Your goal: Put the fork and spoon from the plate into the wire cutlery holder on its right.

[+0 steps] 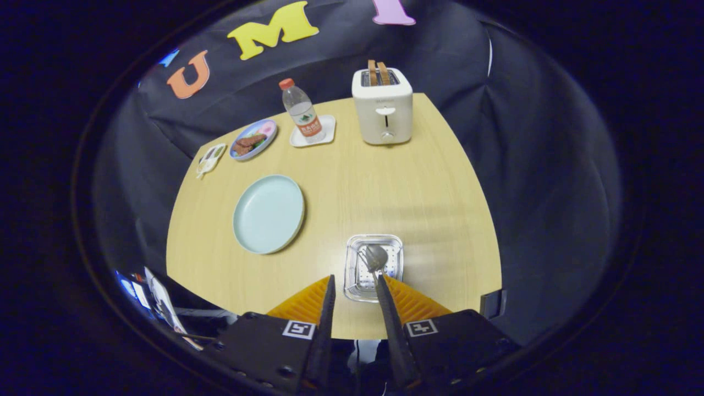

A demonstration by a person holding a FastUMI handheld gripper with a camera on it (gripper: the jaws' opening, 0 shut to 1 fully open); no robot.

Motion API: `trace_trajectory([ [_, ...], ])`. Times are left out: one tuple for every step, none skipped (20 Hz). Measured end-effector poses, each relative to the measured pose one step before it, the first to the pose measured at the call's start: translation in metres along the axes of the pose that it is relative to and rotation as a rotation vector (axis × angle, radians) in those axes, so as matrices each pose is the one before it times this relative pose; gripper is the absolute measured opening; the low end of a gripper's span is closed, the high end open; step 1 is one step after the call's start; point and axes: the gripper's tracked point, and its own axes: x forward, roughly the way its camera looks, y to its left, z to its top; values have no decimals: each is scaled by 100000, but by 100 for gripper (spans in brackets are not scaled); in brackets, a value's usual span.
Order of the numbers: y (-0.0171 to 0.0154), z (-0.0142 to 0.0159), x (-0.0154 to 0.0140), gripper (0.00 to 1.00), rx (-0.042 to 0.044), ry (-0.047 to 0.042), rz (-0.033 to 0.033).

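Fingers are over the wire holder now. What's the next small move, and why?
Probably lift the gripper straight up and away. The spoon and fork already stand in the wire cutlery holder, the light blue plate lies bare, and the fingers are apart, holding nothing.
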Motion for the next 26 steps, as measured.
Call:
trace_trajectory([
  [571, 735, -578, 52, -1356, -3737, 525],
  [592, 669, -552, 59, -1334, -3994, 543],
  [863, 721, -596, 65, -1686, -4133, 1323],
  [621, 683, -670, 70, -1809, -4020, 321],
  [615, 755, -548, 77, -1857, -3829, 494],
  [608, 725, -711, 81, -1722, -3781, 173],
  [527, 663, -669, 87, -1486, -3502, 19],
  [492, 661, -635, 89, -999, -4069, 221],
  [408, 847, -668, 92, -1098, -3861, -63],
  [567, 978, -594, 94, -1053, -4721, 203],
  [316, 1189, -813, 97, -1020, -5538, -164],
  [331, 1163, -1019, 97, -856, -5514, 153],
  [404, 1153, -910, 97, -692, -5026, -349],
  [519, 1015, -432, 97, -726, -5392, 272],
  [344, 1137, -773, 97, -637, -5447, 492],
  [450, 893, -917, 97, -1080, -5158, 598],
  [-78, 845, -799, 97, -1339, -4145, -821],
  [-70, 551, -696, 97, -743, -3738, -341],
  [-67, 823, -576, 97, -122, -3145, -1048],
  [-3, 694, -367, 96, -53, -3370, -278],
  [-64, 659, -522, 96, 184, -3455, -721],
  [-274, 508, -489, 97, -127, -3347, -748],
  [-481, 183, -288, 96, -497, -1937, -1278],
  [-102, 24, -390, 96, -136, -1421, -193],
  [-175, -262, -321, 96, -69, -82, -509],
  [-229, -301, -275, 96, 388, 195, 38],
])
